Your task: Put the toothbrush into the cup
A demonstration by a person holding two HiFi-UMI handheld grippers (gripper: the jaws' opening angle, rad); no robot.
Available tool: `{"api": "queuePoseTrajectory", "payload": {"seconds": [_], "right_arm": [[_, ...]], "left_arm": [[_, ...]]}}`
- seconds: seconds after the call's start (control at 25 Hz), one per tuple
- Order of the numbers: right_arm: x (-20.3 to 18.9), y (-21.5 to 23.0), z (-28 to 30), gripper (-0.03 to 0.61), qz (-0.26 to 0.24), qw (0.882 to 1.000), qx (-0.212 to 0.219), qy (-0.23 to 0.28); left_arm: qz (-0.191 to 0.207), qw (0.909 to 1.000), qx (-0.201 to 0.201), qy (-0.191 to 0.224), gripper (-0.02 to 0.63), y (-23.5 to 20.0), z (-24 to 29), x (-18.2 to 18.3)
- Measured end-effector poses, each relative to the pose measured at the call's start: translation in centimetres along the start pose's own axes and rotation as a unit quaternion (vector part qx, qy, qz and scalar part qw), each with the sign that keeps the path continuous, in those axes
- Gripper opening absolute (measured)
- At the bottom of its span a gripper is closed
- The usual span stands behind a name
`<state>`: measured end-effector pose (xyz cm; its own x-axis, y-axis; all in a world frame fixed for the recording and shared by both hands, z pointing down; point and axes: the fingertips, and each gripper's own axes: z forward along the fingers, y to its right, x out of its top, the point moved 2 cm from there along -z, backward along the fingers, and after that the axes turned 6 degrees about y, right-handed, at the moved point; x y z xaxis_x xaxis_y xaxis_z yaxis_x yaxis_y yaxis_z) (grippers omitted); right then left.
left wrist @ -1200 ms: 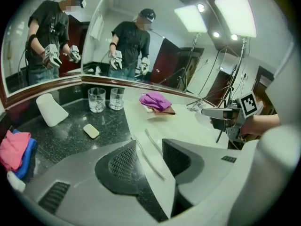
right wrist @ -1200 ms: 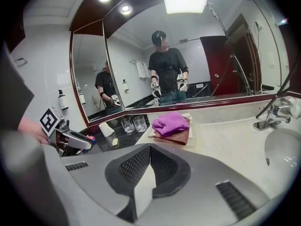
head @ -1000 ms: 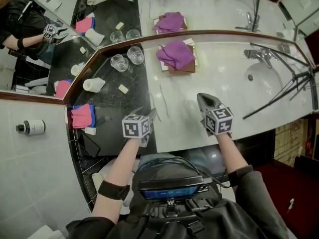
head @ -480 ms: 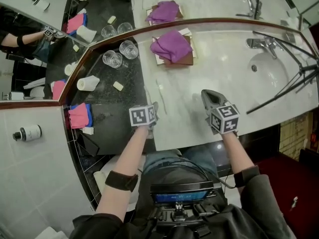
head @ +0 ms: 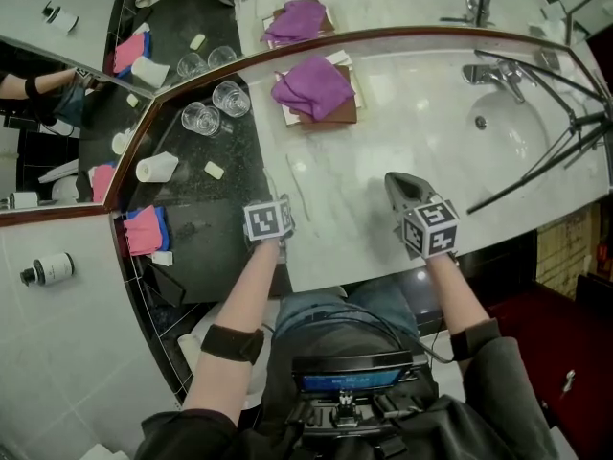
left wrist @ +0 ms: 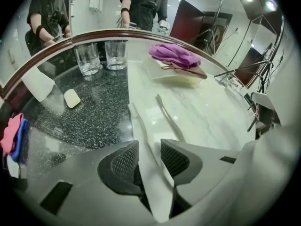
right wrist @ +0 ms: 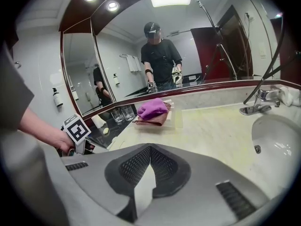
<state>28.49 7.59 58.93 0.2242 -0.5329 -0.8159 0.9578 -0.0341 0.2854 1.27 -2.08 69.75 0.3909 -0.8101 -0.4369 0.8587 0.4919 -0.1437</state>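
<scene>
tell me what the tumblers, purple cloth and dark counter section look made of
Tumblers: clear glass, seemingly; see-through with thick bases. Purple cloth: soft fabric, bunched in folds. Dark counter section: polished speckled stone, perhaps granite; glossy highlights.

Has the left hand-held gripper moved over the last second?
Yes. Against the counter's front edge, the left hand-held gripper has come further in over it; its jaws have just been closing, with the toothbrush between them.
</scene>
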Motion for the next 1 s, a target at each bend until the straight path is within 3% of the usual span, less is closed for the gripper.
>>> {"api": "queuePoseTrajectory", "payload": {"seconds": [0.32, 0.6, 1.0], "right_arm": [[-0.6, 0.6, -0.1, 0.020, 0.003, 1.000, -0.002, -0.010], [-0.6, 0.4, 0.2, 0.019, 0.005, 1.000, 0.004, -0.015], [0.7, -1.3, 1.0, 0.020, -0.011, 1.000, 0.026, -0.013]], "left_arm": [[0.018, 0.9996, 0.022, 0.005, 0.030, -0.4, -0.1, 0.0], [0.026, 0.9990, 0.015, 0.033, 0.028, -0.7, -0.7, 0.3], [0.045, 0.9893, -0.021, 0.137, 0.028, -0.8, -4.9, 3.8]]}}
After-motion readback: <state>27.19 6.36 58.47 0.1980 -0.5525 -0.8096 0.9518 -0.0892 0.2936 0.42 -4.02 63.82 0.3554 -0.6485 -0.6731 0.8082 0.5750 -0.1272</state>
